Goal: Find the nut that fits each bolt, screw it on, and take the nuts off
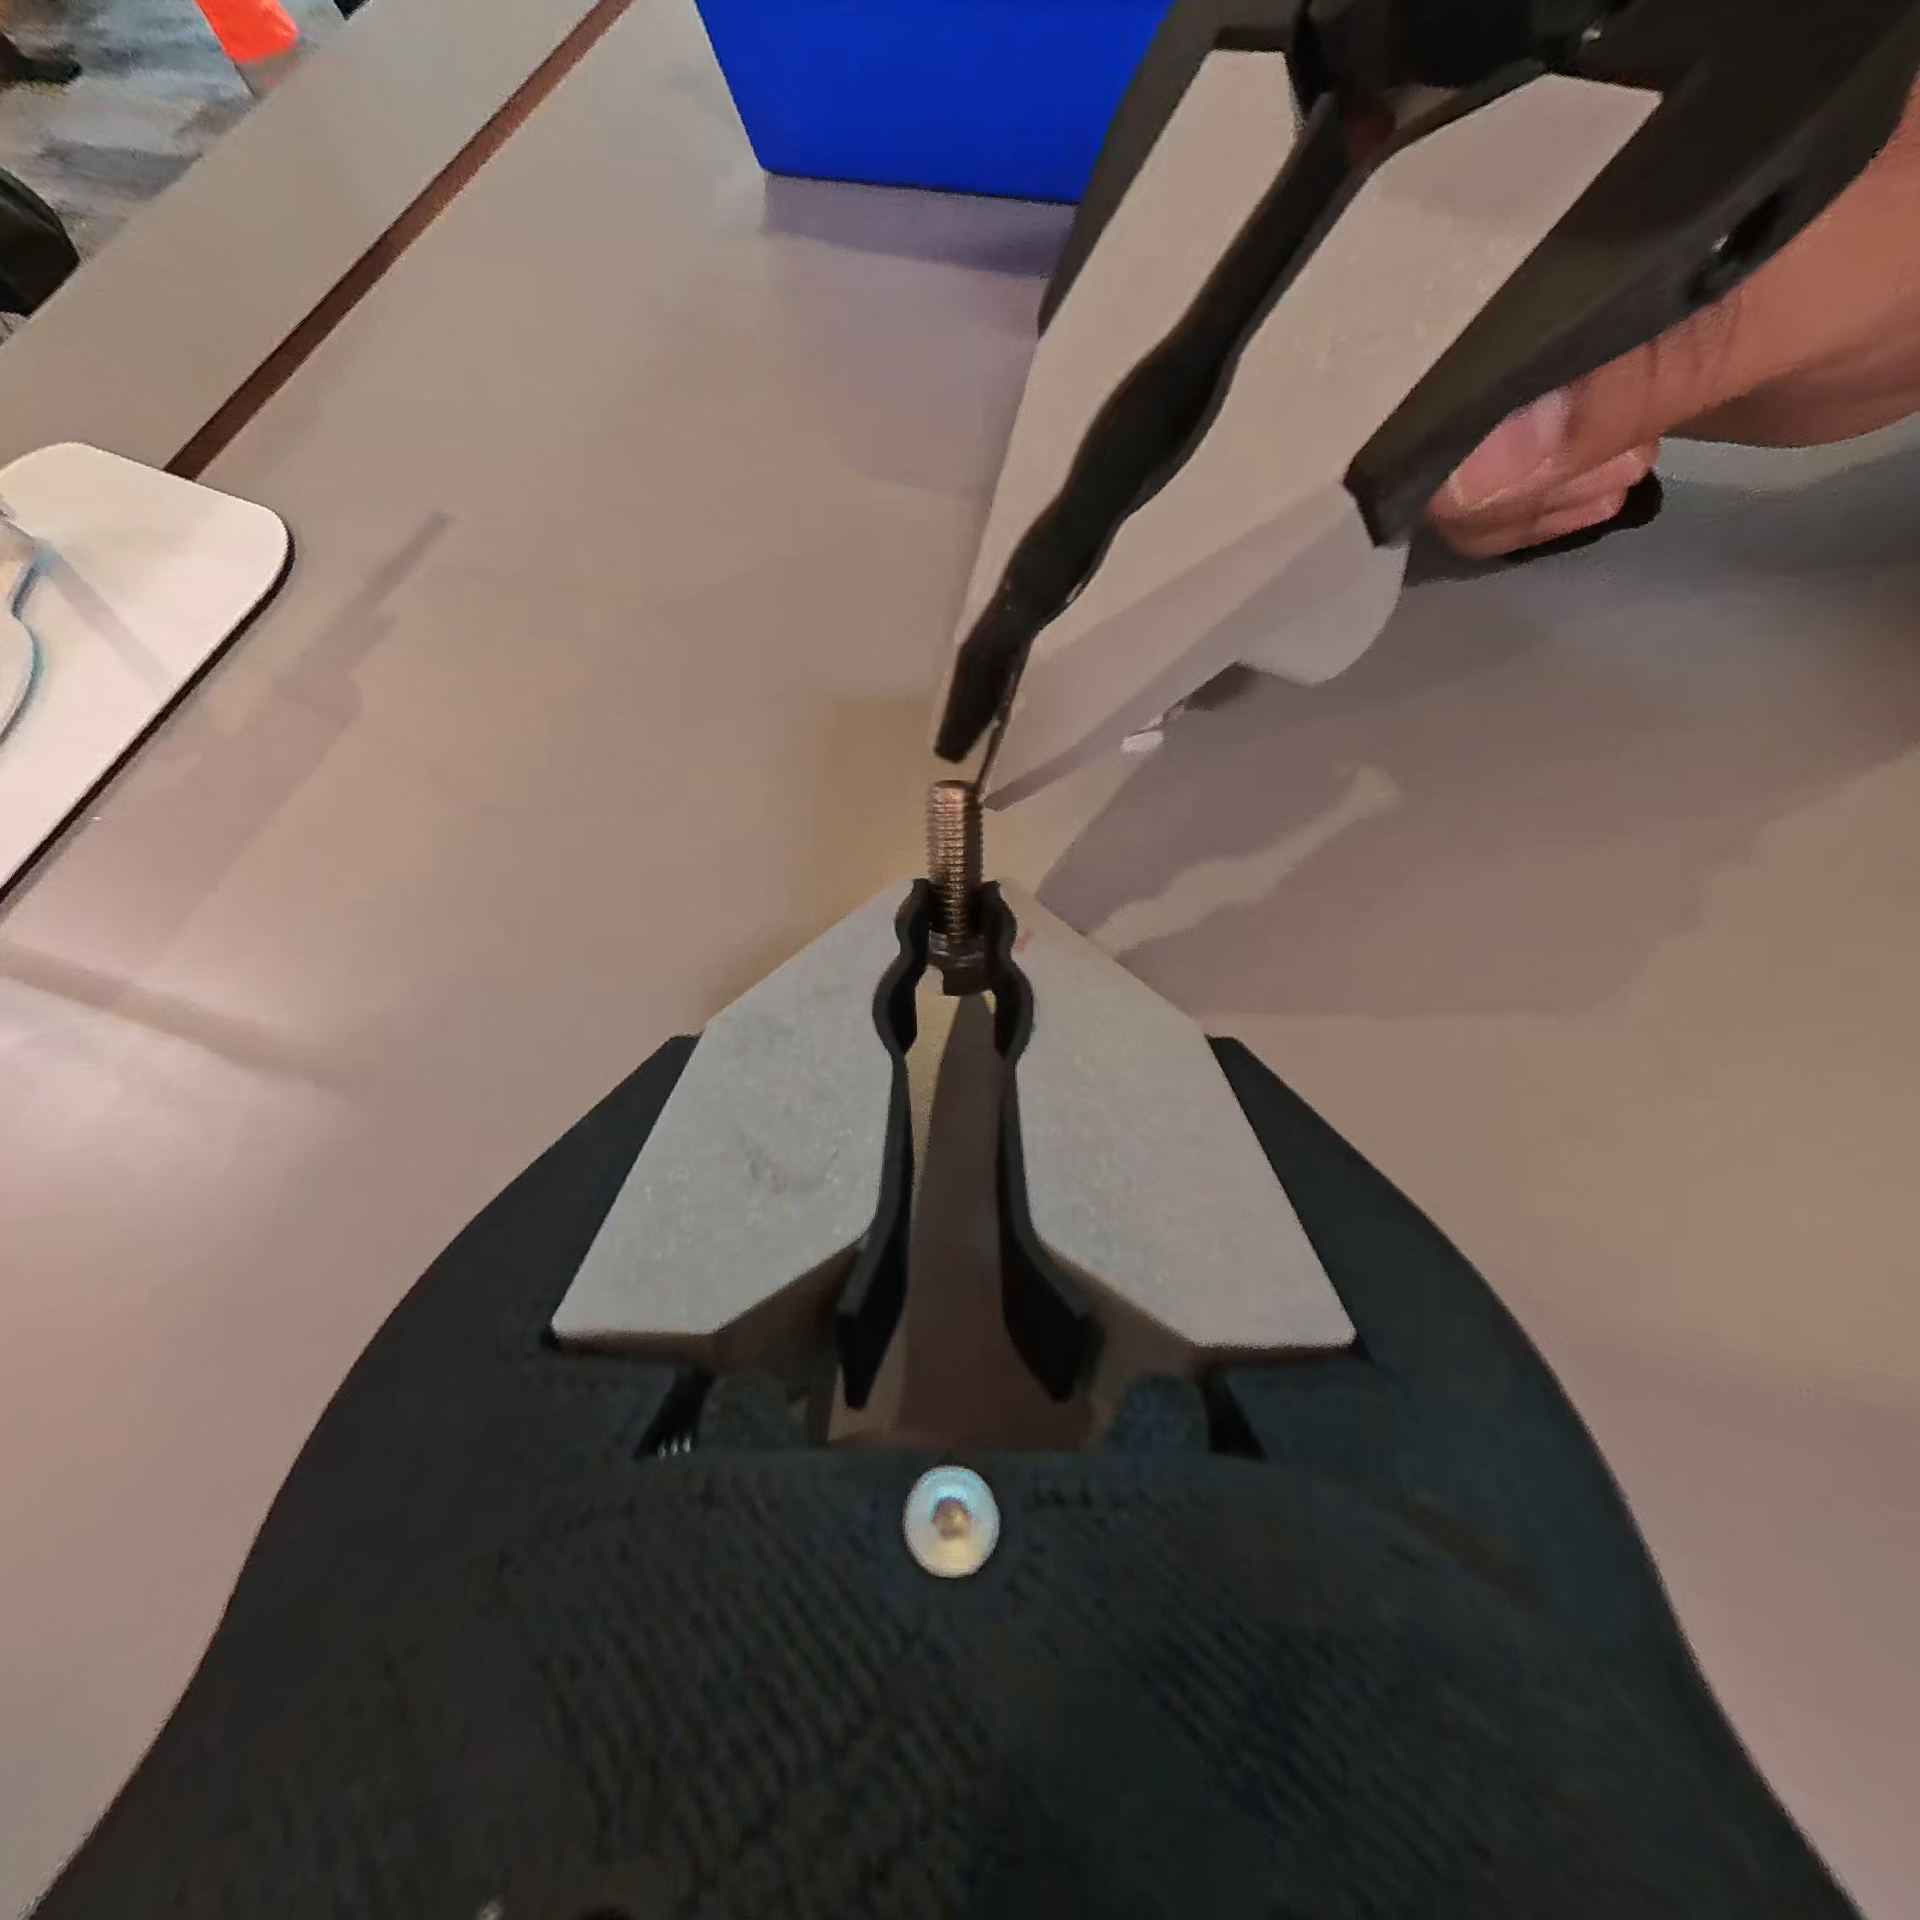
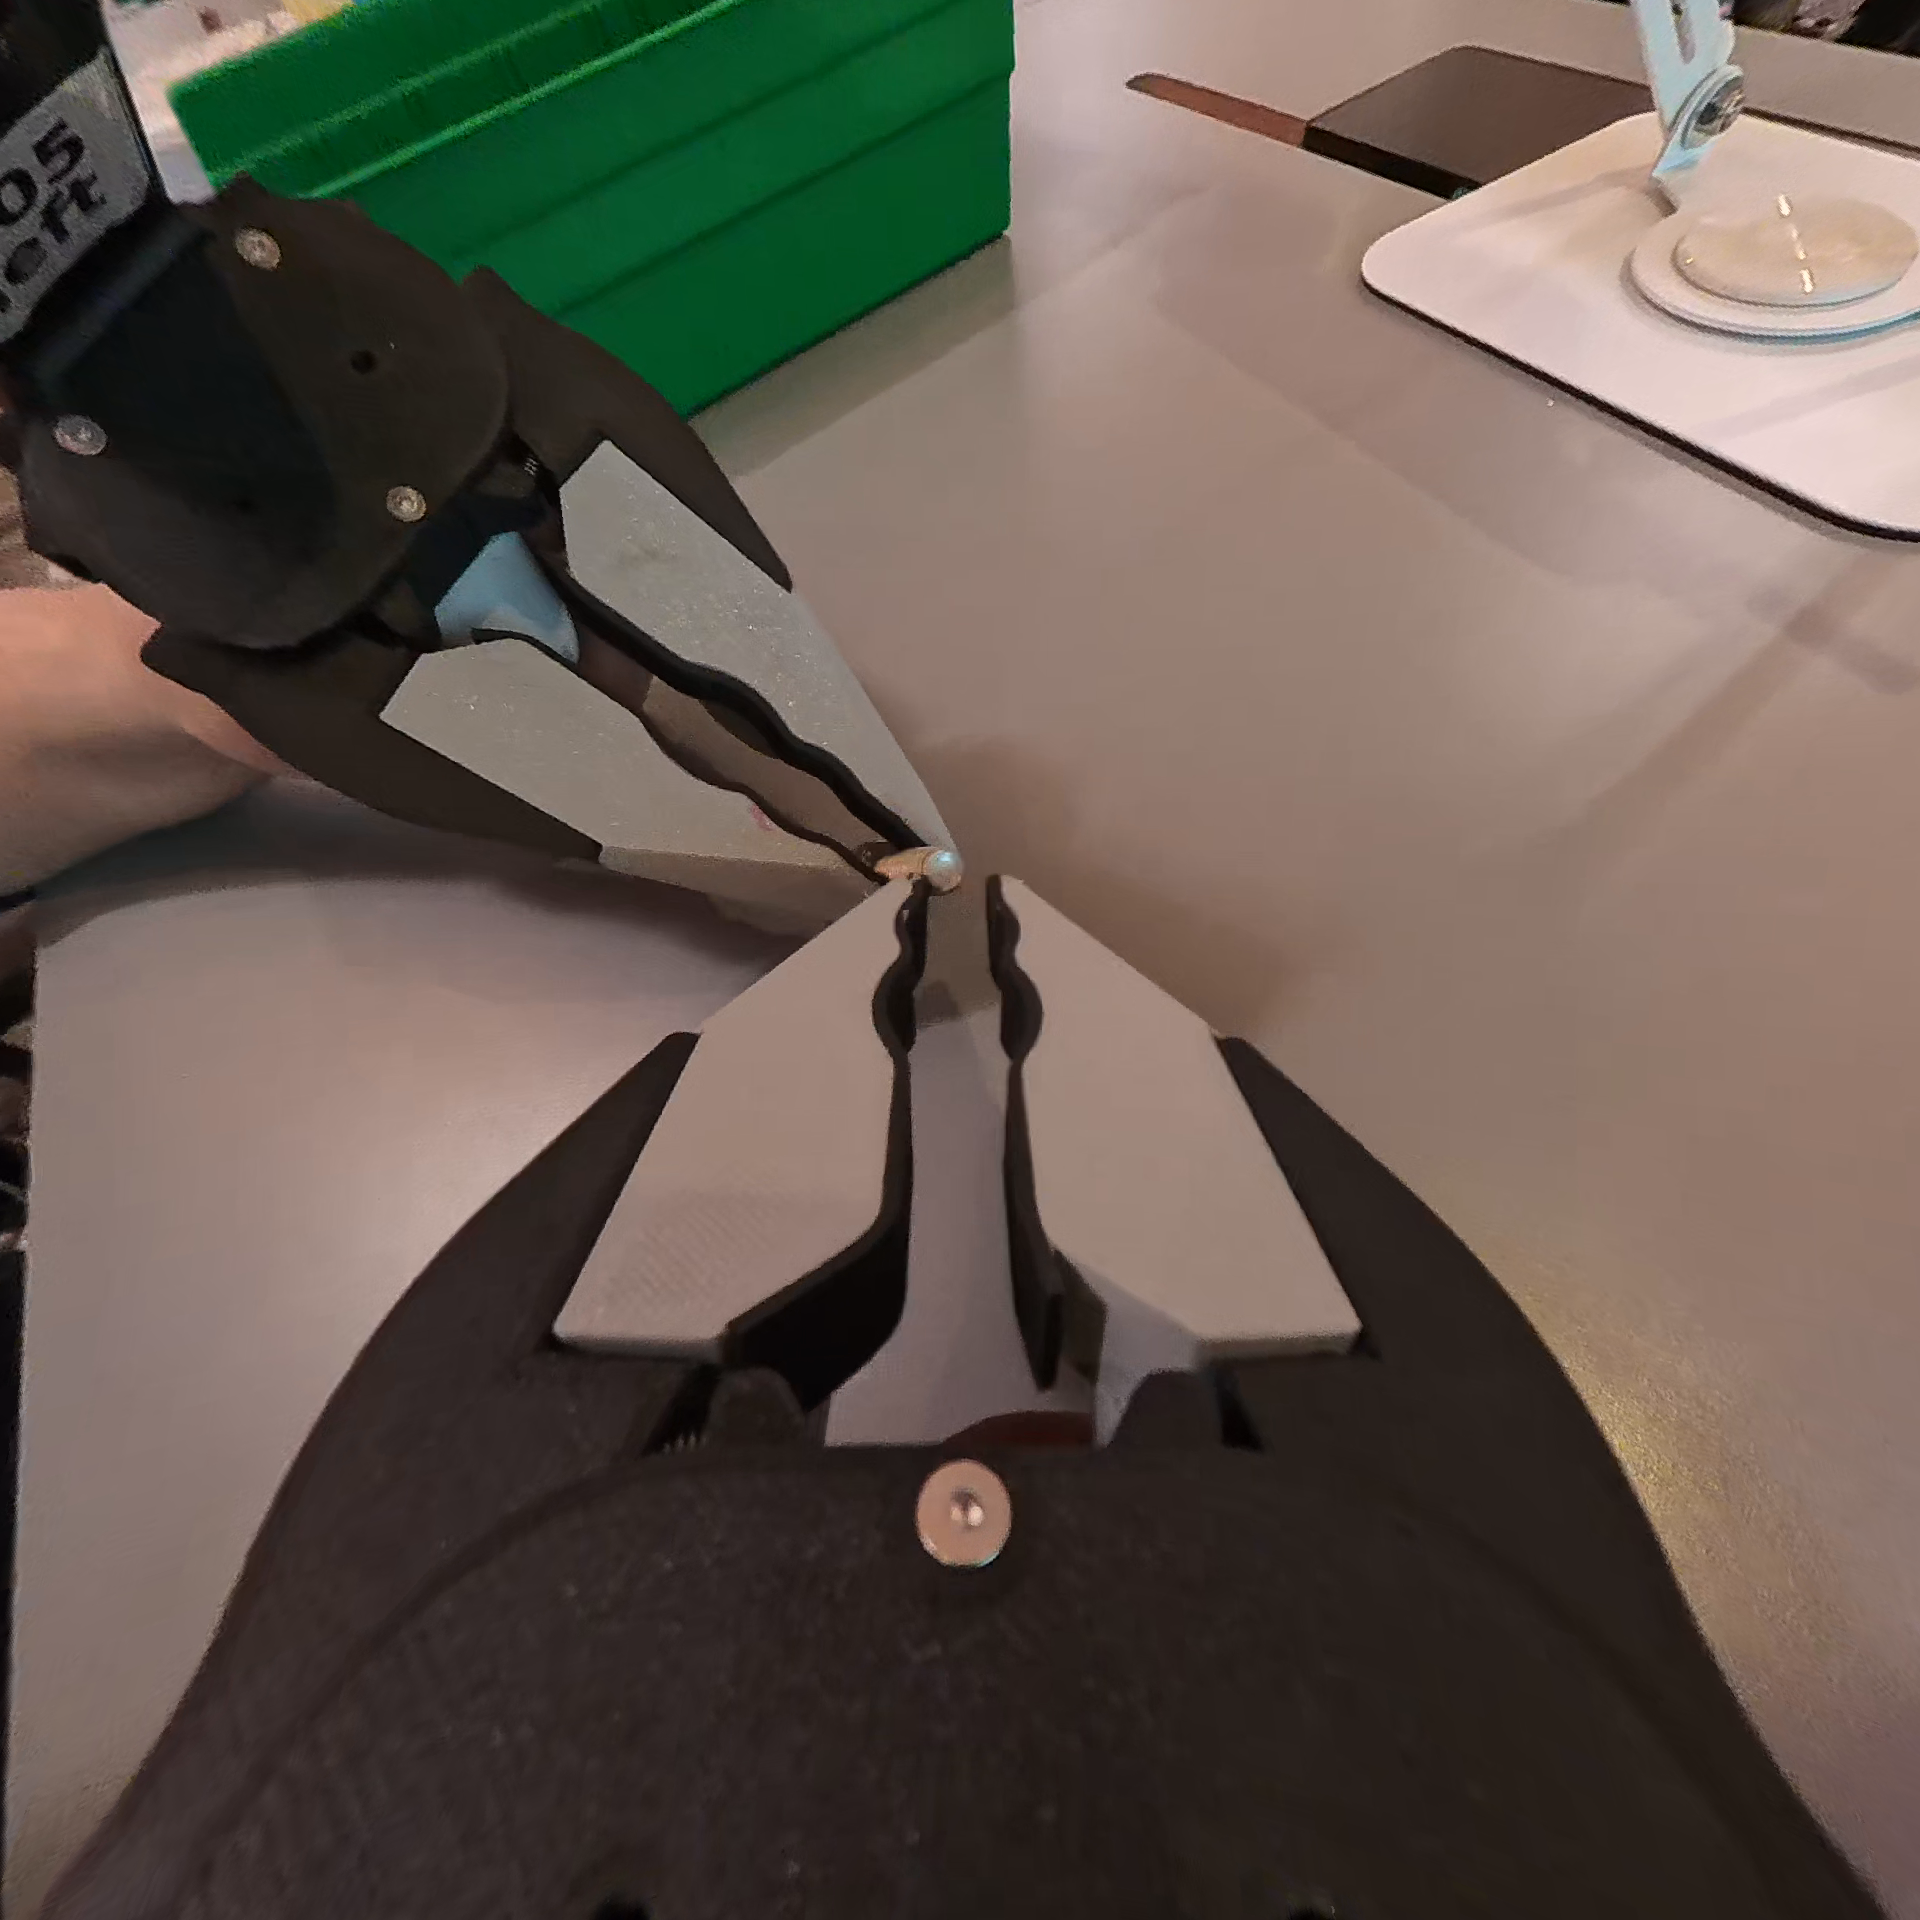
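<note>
My left gripper (image 1: 954, 902) is shut on a threaded metal bolt (image 1: 952, 840). The shaft sticks out forward past the fingertips. A hex part of the bolt (image 1: 958, 961) sits between the pads; I cannot tell whether it is the head or a nut. My right gripper (image 2: 954, 896) is open by a narrow gap and holds nothing. Its tips are right at the bolt's free end (image 2: 940, 868). In the left wrist view the right gripper (image 1: 977, 769) comes down from the upper right, just above the bolt tip. The left gripper (image 2: 902, 860) enters the right wrist view from the left.
A blue bin (image 1: 914, 94) stands at the far side of the grey table (image 1: 623, 468). A green bin (image 2: 644, 156) stands behind the left gripper. A white stand base (image 2: 1662, 312) lies at the right, a black pad (image 2: 1475, 104) beyond it. A hand (image 1: 1558, 457) holds the right gripper. My left and right fingertips are right by each other.
</note>
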Action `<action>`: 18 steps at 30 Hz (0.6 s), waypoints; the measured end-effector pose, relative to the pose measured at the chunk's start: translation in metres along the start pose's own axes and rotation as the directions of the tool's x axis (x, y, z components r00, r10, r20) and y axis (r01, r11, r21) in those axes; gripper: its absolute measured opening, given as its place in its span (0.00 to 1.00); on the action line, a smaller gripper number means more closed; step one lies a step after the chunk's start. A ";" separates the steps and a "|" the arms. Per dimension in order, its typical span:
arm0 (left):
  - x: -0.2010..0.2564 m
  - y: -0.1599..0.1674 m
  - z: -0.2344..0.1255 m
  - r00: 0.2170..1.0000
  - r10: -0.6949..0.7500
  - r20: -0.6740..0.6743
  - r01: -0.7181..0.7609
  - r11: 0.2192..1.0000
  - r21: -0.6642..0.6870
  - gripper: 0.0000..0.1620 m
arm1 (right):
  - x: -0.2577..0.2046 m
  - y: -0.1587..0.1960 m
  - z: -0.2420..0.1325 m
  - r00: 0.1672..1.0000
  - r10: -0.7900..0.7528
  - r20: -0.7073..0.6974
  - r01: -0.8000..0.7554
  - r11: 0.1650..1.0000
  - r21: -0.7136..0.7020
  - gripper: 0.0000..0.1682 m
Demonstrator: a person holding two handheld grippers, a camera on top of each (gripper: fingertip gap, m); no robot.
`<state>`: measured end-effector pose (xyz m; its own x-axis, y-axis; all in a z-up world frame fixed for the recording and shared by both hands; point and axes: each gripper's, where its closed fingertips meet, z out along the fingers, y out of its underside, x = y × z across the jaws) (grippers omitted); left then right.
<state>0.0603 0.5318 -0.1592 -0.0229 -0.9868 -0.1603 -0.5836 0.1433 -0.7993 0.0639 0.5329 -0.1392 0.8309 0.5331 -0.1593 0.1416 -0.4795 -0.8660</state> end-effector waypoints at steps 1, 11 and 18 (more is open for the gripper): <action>0.000 -0.001 -0.001 1.000 0.003 -0.002 -0.003 1.000 0.005 0.04 | -0.002 -0.003 -0.001 1.000 0.011 0.013 -0.012 1.000 0.014 0.08; 0.006 -0.014 -0.007 0.999 0.036 0.023 -0.038 0.997 0.067 0.04 | -0.014 -0.010 -0.001 0.979 0.137 0.152 -0.148 0.987 0.064 0.04; 0.003 -0.021 -0.011 0.997 0.044 0.059 -0.050 0.994 0.102 0.04 | -0.015 -0.015 -0.004 0.973 0.156 0.171 -0.172 0.981 0.087 0.04</action>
<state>0.0631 0.5254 -0.1365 -0.0005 -0.9733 -0.2295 -0.4958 0.1996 -0.8452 0.0515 0.5292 -0.1223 0.7385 0.5632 -0.3708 -0.0512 -0.5015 -0.8636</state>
